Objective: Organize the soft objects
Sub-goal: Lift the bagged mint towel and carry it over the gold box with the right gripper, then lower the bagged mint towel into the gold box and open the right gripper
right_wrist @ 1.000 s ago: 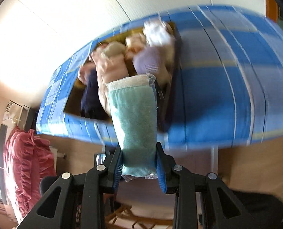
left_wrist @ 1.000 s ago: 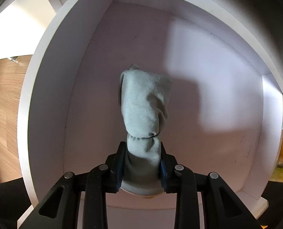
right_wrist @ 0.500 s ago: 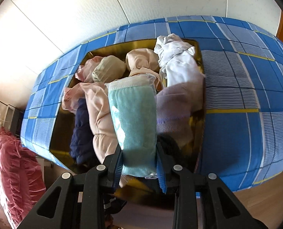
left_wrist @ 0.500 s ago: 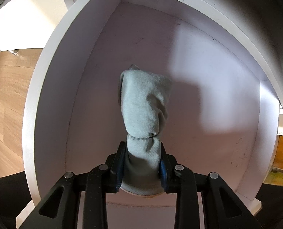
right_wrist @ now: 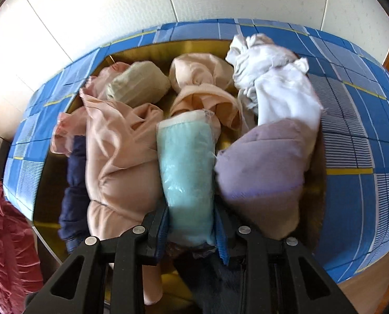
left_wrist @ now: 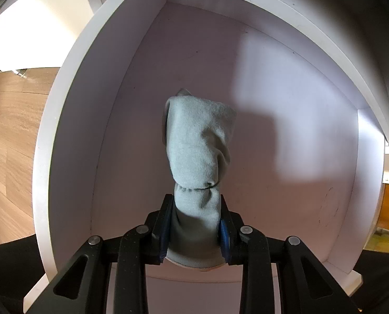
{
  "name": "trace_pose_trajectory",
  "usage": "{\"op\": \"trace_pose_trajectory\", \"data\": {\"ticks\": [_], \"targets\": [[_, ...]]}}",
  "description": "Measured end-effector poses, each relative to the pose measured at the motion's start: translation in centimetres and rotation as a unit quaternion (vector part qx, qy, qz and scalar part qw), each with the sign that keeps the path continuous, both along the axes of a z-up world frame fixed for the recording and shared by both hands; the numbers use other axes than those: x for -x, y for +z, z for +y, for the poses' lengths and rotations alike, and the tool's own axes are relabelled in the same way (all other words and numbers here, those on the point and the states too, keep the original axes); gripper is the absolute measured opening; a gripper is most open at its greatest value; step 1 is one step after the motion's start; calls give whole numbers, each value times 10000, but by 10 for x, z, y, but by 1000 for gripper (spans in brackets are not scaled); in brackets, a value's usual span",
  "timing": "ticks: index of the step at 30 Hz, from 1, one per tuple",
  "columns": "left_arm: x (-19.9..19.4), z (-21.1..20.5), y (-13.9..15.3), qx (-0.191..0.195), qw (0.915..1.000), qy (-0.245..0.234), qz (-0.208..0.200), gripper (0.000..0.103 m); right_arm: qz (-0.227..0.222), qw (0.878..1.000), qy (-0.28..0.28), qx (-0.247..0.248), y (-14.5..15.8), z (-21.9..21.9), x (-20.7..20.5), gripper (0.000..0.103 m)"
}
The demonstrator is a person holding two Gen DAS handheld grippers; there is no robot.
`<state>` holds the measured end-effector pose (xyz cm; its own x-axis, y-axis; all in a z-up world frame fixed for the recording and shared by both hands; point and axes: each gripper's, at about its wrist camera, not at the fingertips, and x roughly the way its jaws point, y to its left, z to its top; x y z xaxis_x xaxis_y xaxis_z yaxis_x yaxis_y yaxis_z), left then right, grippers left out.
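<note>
- The left gripper (left_wrist: 194, 225) has its fingers closed on a rolled grey-green sock (left_wrist: 198, 151), which sticks out straight ahead of the fingers.
- Beyond the sock lies a white open compartment (left_wrist: 286, 104); its walls curve around both sides of the fingers.
- The right gripper (right_wrist: 191, 225) clamps a plastic-wrapped teal towel roll (right_wrist: 187, 167) between its fingers.
- Under and ahead of those fingers sits a yellow tray (right_wrist: 152, 51) of clothes on a blue checked cloth (right_wrist: 356, 130).
- A pink garment (right_wrist: 121, 162) lies left of the fingers, a lilac bundle (right_wrist: 262, 172) right, white cloth (right_wrist: 280, 83) beyond it.
</note>
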<state>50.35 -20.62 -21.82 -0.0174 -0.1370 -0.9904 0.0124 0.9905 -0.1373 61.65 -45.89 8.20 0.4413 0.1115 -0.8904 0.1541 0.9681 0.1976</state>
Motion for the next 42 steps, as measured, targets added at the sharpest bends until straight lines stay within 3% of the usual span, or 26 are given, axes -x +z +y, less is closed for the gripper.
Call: {"op": "trace_pose_trajectory", "data": {"ticks": [4, 11, 19, 32, 42], "targets": [[0, -1, 0, -28, 10000, -5, 0, 31, -123, 9995, 151, 232, -3, 7, 1, 31], [3, -8, 1, -80, 10000, -12, -15, 31, -137, 9995, 162, 213, -4, 13, 17, 36], [7, -18, 4, -129, 9999, -49, -65, 31, -457, 9969, 266, 579, 22, 19, 47, 42], [17, -27, 11, -194, 9996, -83, -163, 31, -811, 9935, 382, 699, 38, 9, 86, 42], [24, -32, 15, -246, 9993, -132, -249, 31, -1355, 9891, 405, 409, 33, -11, 161, 42]]}}
